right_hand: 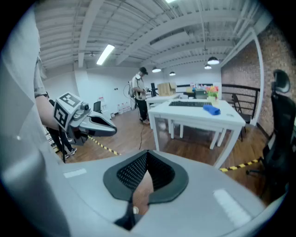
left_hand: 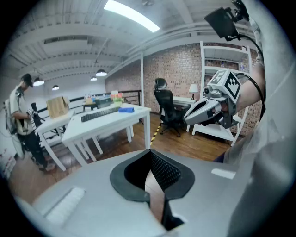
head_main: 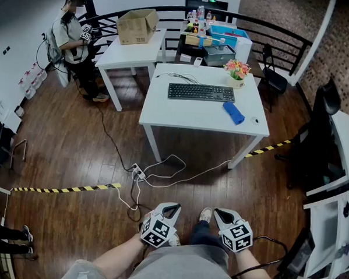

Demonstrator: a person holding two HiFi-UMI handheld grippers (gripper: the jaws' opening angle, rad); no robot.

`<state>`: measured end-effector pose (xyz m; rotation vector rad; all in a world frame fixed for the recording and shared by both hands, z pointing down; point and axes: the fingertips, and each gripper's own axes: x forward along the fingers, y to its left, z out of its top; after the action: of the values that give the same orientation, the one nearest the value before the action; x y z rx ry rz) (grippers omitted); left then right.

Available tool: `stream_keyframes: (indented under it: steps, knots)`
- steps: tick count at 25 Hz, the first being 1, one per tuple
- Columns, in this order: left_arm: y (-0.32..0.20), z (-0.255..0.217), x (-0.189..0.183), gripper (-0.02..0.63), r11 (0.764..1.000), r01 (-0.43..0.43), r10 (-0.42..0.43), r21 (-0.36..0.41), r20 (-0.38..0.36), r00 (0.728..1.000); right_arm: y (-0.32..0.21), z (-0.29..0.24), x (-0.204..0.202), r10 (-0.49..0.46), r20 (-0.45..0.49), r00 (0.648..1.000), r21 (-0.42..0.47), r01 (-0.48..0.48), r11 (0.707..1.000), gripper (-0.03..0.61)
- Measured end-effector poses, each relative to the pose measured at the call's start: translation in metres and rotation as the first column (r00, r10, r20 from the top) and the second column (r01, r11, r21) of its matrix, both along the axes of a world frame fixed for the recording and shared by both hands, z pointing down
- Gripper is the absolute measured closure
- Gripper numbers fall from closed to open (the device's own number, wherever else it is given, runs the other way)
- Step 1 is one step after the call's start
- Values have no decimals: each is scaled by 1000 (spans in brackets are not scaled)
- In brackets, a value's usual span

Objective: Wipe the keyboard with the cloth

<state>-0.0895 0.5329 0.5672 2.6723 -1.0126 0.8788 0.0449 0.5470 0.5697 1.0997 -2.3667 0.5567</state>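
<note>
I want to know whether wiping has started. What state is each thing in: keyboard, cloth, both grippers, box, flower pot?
keyboard: flat on the white table, nothing touching it.
cloth: lying on the table, right of the keyboard, not held.
left gripper: shut, empty, away from the table.
right gripper: shut, empty, away from the table.
cardboard box: top open, on the neighbouring table.
flower pot: upright.

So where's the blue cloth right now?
In the head view, the blue cloth lies on the white table, just right of the keyboard and below the flower pot.
</note>
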Motion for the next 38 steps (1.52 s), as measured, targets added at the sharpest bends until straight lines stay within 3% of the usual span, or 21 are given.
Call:
stream_keyframes:
  steps: [4,8,24,38]
  knots:
    - [-43,-43,28,620,995,4,1,99,-51,999,-52,-49,-5,-20,24,1000,125,16,992,574]
    - [-88,-47,47,620,993,20,-13,113,-64,998,-105,-58,1,-45,50,998,166,36,986,574]
    - [-312,-62,111,620,984,147,-144,99,-36,989,-324,-63,59,-138,111,984,144,121,982,574]
    - [-410,-41,116,620,996,55,-52,65,-46,998,-434,-39,77,-39,56,998,112,32,993,572]
